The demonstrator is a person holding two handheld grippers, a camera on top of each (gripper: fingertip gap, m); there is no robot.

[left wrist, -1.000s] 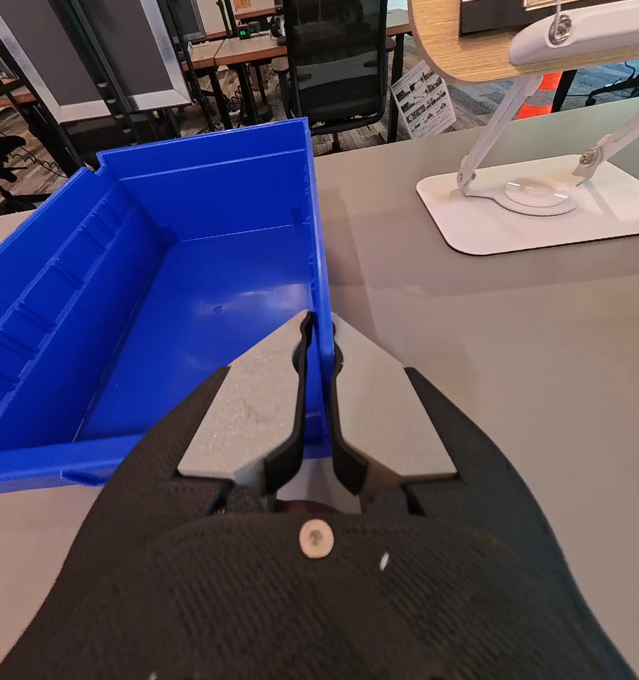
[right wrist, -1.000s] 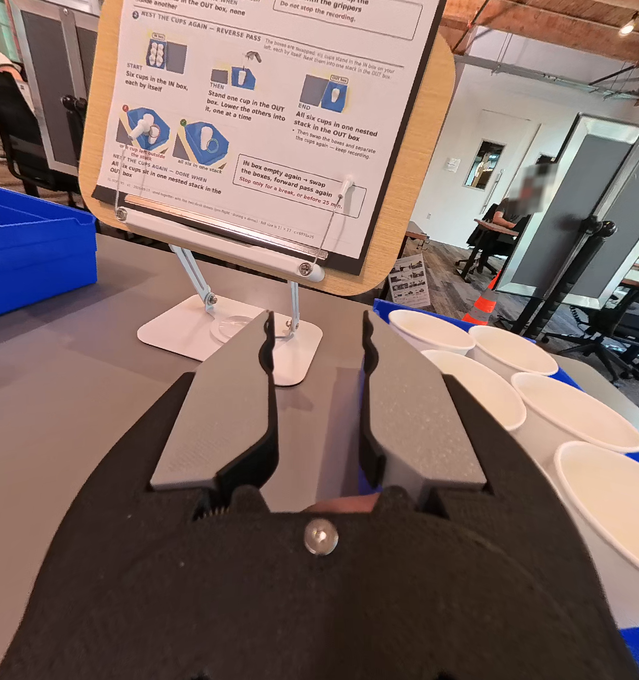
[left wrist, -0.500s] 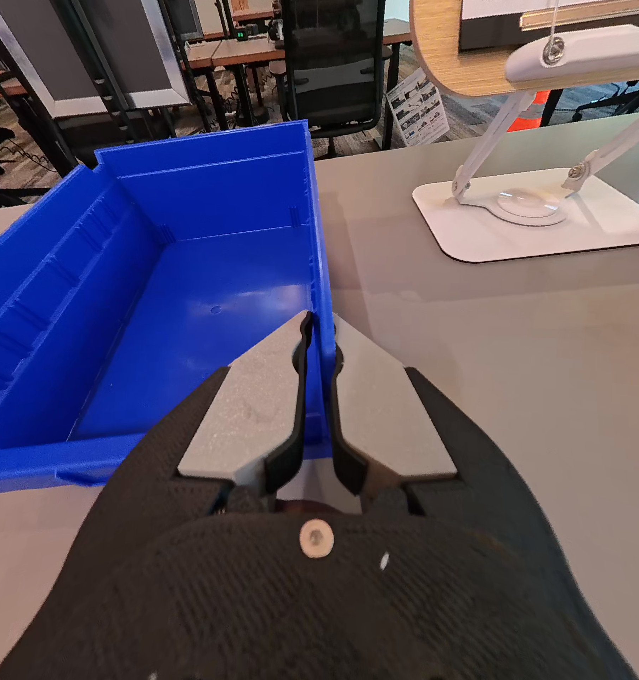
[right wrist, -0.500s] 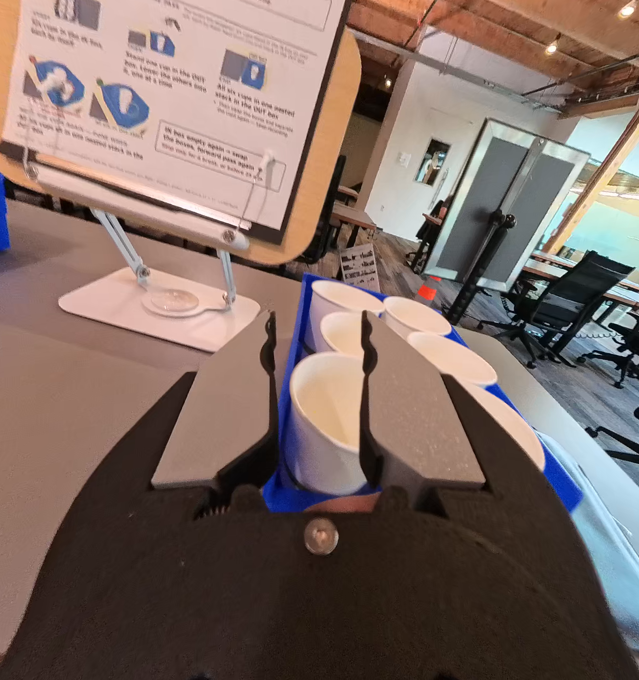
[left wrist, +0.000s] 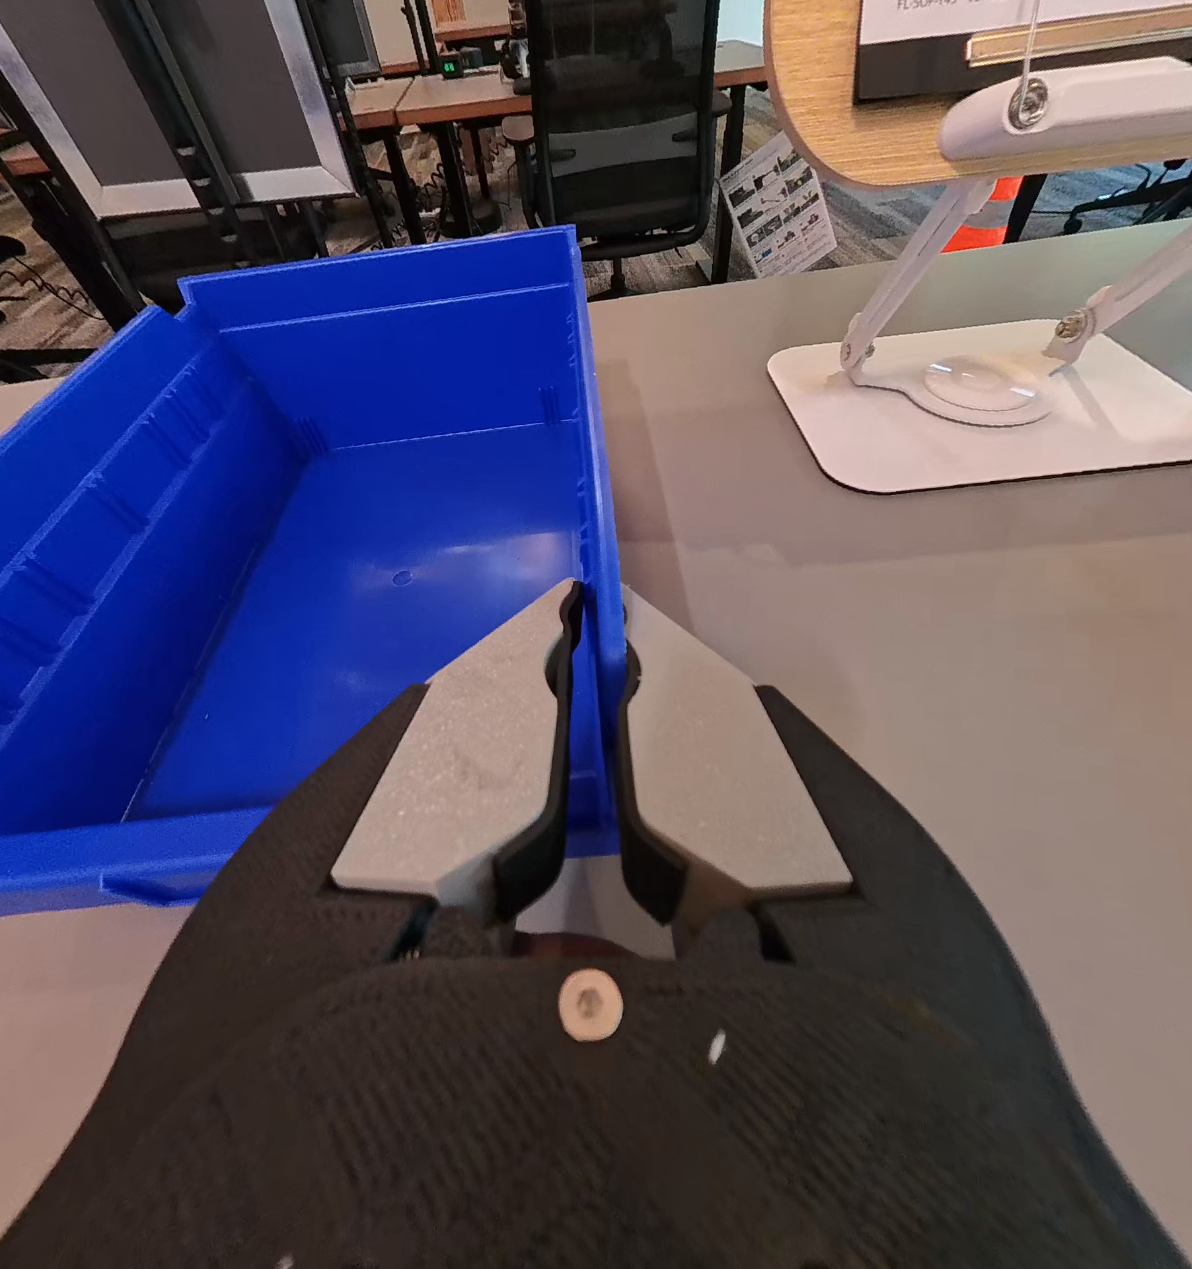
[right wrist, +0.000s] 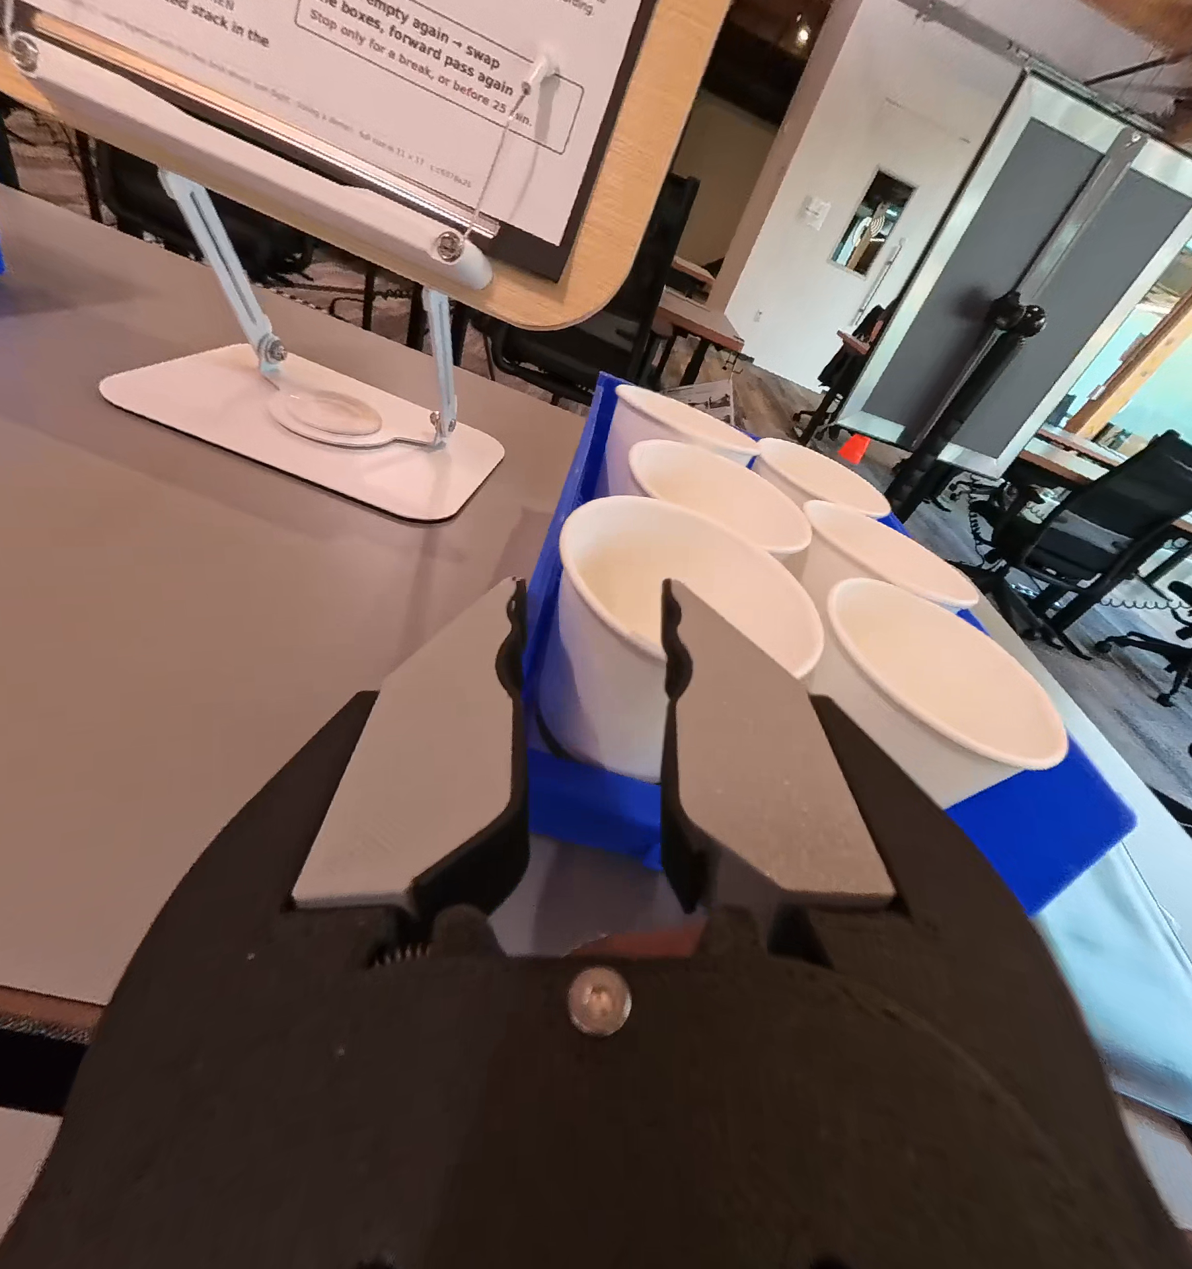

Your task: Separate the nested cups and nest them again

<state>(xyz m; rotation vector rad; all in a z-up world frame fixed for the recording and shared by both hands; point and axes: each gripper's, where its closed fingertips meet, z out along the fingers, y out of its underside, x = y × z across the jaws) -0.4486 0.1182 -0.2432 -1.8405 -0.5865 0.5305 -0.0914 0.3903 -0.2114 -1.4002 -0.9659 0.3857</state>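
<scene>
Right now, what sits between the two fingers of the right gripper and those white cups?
In the right wrist view, the open right gripper straddles the blue bin's left wall and the nearest cup's side. Nothing else lies between them.

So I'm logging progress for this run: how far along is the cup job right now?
Separation looks done: six white cups stand singly in the blue bin. In hand: the left gripper is clamped on the side wall of the empty blue bin, while the right gripper, open, straddles the nearest cup's rim. Left: all the re-nesting; no cup is stacked yet.
</scene>
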